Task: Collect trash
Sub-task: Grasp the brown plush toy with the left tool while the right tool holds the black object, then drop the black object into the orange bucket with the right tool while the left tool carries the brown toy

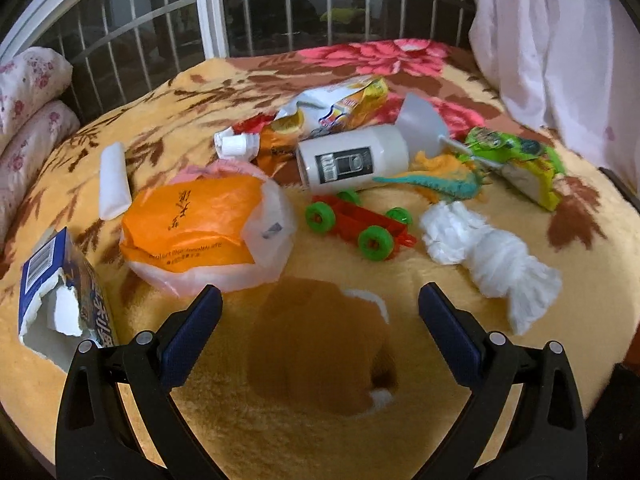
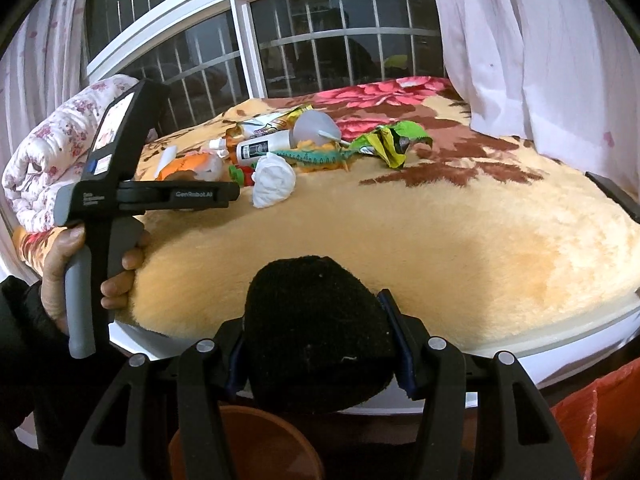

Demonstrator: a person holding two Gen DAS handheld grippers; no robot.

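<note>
My left gripper [image 1: 320, 292] hangs open over the yellow blanket [image 1: 400, 360], nothing between its fingers. Just beyond it lie an orange plastic bag [image 1: 192, 228], a crumpled white tissue [image 1: 488, 256] and a torn blue-and-white carton [image 1: 56, 292] at the left. Further back are a white bottle [image 1: 352, 160], a yellow snack bag [image 1: 344, 108] and a green wrapper [image 1: 520, 160]. My right gripper [image 2: 314, 312] is shut on a black fuzzy lump of cloth [image 2: 312, 344] at the bed's near edge, above a brown bin [image 2: 248, 432]. A hand holds the left gripper [image 2: 234, 192] near the tissue [image 2: 274, 180].
A red toy car with green wheels [image 1: 356, 224] and a teal toy dinosaur [image 1: 436, 186] lie among the litter. Folded flowered bedding [image 2: 52, 160] sits at the left, a barred window [image 2: 320, 48] behind, a pink curtain [image 2: 540, 40] at the right, and something red [image 2: 592, 420] beside the bin.
</note>
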